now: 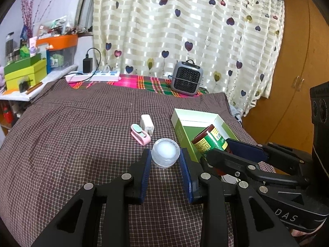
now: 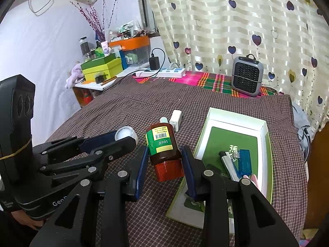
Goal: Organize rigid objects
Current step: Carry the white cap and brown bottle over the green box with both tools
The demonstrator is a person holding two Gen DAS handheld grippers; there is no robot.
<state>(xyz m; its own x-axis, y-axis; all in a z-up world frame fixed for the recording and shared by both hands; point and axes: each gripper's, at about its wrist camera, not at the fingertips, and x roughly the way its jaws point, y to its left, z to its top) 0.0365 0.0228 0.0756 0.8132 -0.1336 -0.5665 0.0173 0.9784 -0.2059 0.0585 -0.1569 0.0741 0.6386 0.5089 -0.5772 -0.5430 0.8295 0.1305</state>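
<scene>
You carry both loads at once over the checked bedspread (image 1: 61,133): your left gripper (image 1: 165,158) grasps a frosted white jar (image 1: 165,152), your right gripper (image 2: 164,160) clenches a brown bottle (image 2: 163,146) — red cap toward you. Bring each over the open green-lined box (image 2: 265,127) before letting go, clear of the blue stick (image 2: 244,162) inside. The bottle's label reads "100".
</scene>
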